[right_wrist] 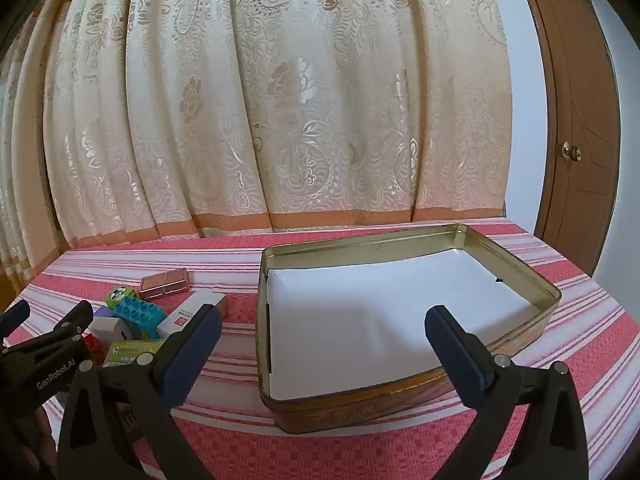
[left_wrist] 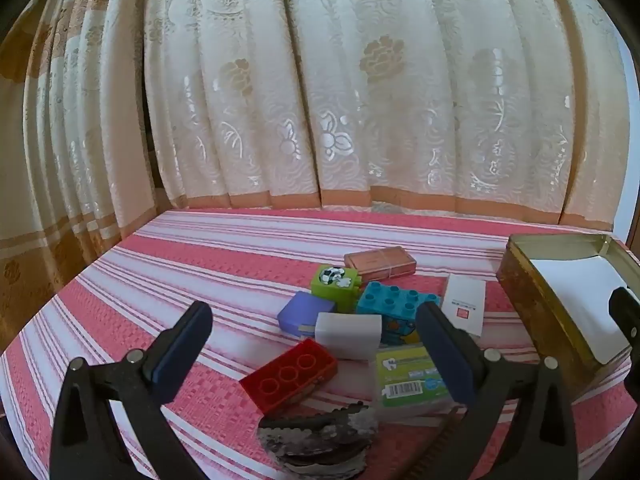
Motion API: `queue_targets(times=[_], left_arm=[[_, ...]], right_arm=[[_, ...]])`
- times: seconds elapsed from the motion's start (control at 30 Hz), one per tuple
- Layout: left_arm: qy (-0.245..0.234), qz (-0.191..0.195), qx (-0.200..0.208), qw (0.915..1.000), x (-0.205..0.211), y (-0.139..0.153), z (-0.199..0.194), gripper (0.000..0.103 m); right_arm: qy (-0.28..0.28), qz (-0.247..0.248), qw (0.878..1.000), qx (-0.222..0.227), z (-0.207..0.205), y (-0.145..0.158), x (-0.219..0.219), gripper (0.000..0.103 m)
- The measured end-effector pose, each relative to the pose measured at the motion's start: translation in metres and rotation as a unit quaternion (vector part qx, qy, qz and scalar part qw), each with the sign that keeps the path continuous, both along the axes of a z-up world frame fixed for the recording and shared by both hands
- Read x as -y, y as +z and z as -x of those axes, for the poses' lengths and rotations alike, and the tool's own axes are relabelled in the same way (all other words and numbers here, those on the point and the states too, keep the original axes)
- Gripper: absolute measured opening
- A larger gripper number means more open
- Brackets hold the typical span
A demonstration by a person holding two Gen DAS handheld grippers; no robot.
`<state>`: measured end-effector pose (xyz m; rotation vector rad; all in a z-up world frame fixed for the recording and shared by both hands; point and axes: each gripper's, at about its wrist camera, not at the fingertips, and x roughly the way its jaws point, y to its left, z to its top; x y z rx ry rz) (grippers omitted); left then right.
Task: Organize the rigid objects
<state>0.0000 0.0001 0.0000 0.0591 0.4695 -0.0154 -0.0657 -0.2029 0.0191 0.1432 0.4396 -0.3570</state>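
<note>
A pile of small rigid objects lies on the red-and-white striped cloth: a red brick [left_wrist: 289, 374], a white box [left_wrist: 347, 335], a blue studded brick [left_wrist: 394, 302], a green block [left_wrist: 335, 282], a purple case [left_wrist: 302, 314], a green-labelled clear box [left_wrist: 408, 380], a white card box [left_wrist: 464, 309] and a pink case [left_wrist: 379, 263]. My left gripper [left_wrist: 316, 356] is open above the pile, empty. My right gripper [right_wrist: 322, 344] is open and empty over the gold tin [right_wrist: 404, 398], which holds only a white paper liner [right_wrist: 380, 320].
A dark crumpled object [left_wrist: 320, 440] lies at the cloth's near edge. The tin's rim [left_wrist: 532, 276] stands right of the pile. Cream curtains [right_wrist: 280, 100] hang close behind the table. A wooden door [right_wrist: 580, 140] is at the far right.
</note>
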Motion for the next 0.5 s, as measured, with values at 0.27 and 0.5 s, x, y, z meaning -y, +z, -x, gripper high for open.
queue_targets(times=[0.27,0.5], left_arm=[[-0.005,0.004,0.000,1.0000,0.0001,0.0005,0.0014,0.103],[-0.015,-0.001,0.009,0.9998,0.0035,-0.0014,0.0025,0.103]], right_arm=[[0.000,0.001,1.000,-0.004,-0.0002,-0.0011,0.0018,0.103],[-0.002,-0.003,1.000,-0.006,-0.0015,-0.0015,0.0027,0.103]])
